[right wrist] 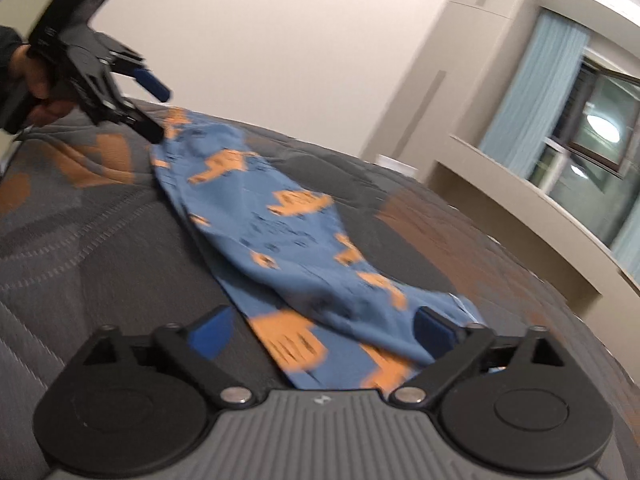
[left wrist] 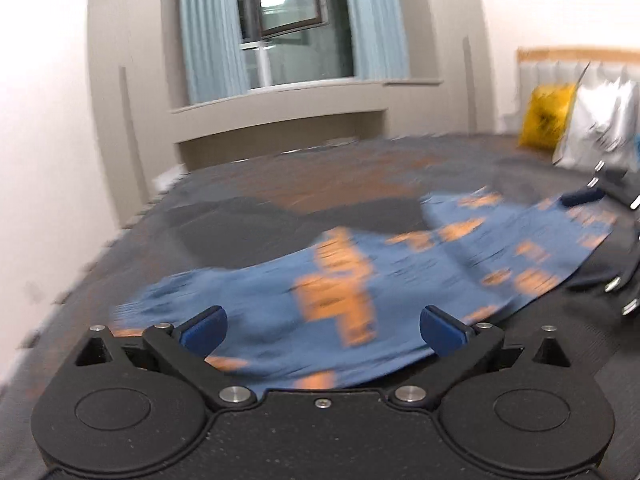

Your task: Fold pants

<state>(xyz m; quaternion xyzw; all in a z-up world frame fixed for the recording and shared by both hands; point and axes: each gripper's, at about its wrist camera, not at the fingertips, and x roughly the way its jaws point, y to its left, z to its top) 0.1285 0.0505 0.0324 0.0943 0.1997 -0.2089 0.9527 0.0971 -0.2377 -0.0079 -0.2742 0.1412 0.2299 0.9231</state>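
Observation:
The blue pants with orange shapes [left wrist: 360,276] lie in a long strip on the grey and orange bedspread [left wrist: 248,196]. My left gripper [left wrist: 323,326] is open, its blue pads wide apart just above one end of the pants. My right gripper [right wrist: 324,332] is open over the other end of the pants [right wrist: 288,236]. In the right wrist view the left gripper [right wrist: 154,114] hovers over the far end, its jaws apart. In the left wrist view the right gripper [left wrist: 588,196] shows at the far right edge of the pants. Both views are blurred.
A yellow pillow [left wrist: 546,116] and a white pillow [left wrist: 600,124] lean on the headboard at the right. A window with blue curtains [left wrist: 288,28] and a ledge stand beyond the bed. A white wall [left wrist: 44,120] runs along the left.

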